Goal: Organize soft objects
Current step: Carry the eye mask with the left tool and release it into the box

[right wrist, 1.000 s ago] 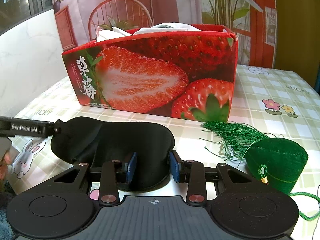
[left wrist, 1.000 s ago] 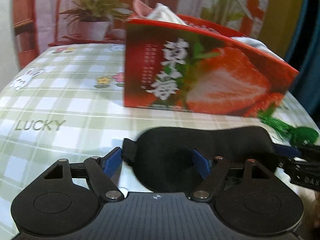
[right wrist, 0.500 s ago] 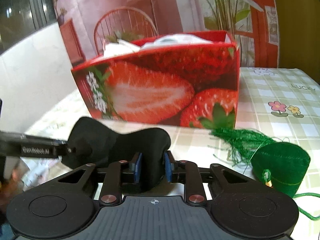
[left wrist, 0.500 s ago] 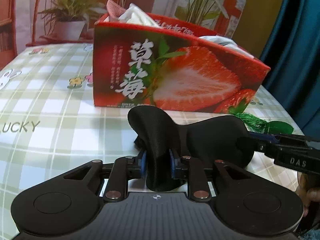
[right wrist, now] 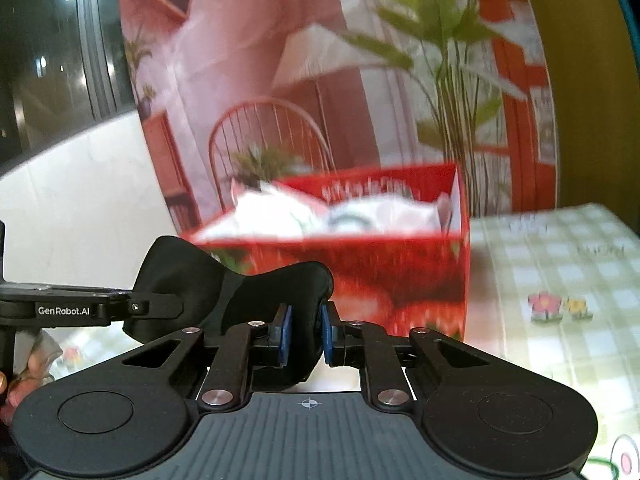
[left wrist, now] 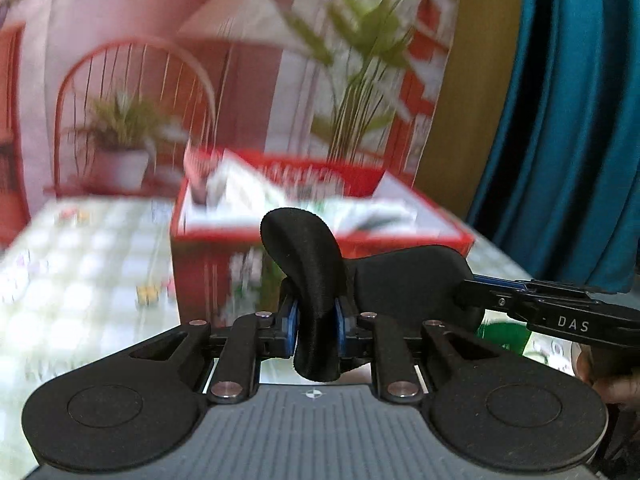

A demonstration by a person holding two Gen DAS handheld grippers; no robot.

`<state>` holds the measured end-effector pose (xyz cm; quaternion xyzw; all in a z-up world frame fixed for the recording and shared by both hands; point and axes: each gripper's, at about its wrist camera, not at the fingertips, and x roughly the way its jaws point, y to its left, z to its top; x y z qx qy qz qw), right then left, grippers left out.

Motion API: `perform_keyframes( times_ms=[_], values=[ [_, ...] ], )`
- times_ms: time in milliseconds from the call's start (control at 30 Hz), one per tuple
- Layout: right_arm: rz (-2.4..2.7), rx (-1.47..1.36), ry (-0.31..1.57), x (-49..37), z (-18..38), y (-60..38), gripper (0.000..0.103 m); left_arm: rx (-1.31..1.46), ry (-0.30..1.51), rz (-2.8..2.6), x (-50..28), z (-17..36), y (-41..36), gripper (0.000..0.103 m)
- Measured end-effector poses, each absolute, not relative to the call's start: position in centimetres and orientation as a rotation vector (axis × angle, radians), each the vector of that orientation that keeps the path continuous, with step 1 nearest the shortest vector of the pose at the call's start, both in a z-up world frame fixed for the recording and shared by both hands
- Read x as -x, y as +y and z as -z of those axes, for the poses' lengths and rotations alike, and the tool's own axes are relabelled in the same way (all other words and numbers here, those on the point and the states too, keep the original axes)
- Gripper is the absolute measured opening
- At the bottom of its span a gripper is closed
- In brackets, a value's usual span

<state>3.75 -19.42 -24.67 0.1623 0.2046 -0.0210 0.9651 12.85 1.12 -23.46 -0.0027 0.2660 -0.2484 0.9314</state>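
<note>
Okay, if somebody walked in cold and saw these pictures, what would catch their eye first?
Probably the black eye mask, pinched at each end by the left gripper and the right gripper, hanging in the foreground. Right behind it stands the red strawberry box, open-topped and stuffed with white cloth.

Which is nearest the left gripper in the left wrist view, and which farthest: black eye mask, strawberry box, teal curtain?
1. Black eye mask: pinched between the left gripper's pads, held up off the table.
2. Strawberry box: just beyond the mask, centre, on the checked tablecloth.
3. Teal curtain: farthest, behind the table on the right.
</note>
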Motion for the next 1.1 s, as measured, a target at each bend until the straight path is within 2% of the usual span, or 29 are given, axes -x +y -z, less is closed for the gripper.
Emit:
perform_keyframes(
  times_ms=[267, 633, 767, 1000, 1100],
  values=[
    [0.041, -0.302, 0.317, -6.2, 19.9, -21.4, 0.014, -0.045, 0.454, 0.512, -15.7, 18.5, -0.8, 0.02],
    [0.136, -0.236, 0.301, -14.9, 17.1, -25.3, 0.015, -0.118, 0.397, 0.447, -23.8, 15.8, -4.9, 0.02],
    [0.17, -0.183, 0.297, -18.0, 17.0, -25.8, 0.015, -0.143, 0.381, 0.403, -26.5, 15.7, -5.4, 0.02],
    [0.198, -0.127, 0.392, -22.3, 19.1, -26.2, 0.015, -0.176, 0.467, 0.351, -30.1, 18.6, -5.7, 0.021],
    [0.195, -0.105, 0.443, -23.2, 20.3, -25.9, 0.015, -0.183, 0.504, 0.342, -30.7, 19.7, -5.7, 0.025]
  ],
)
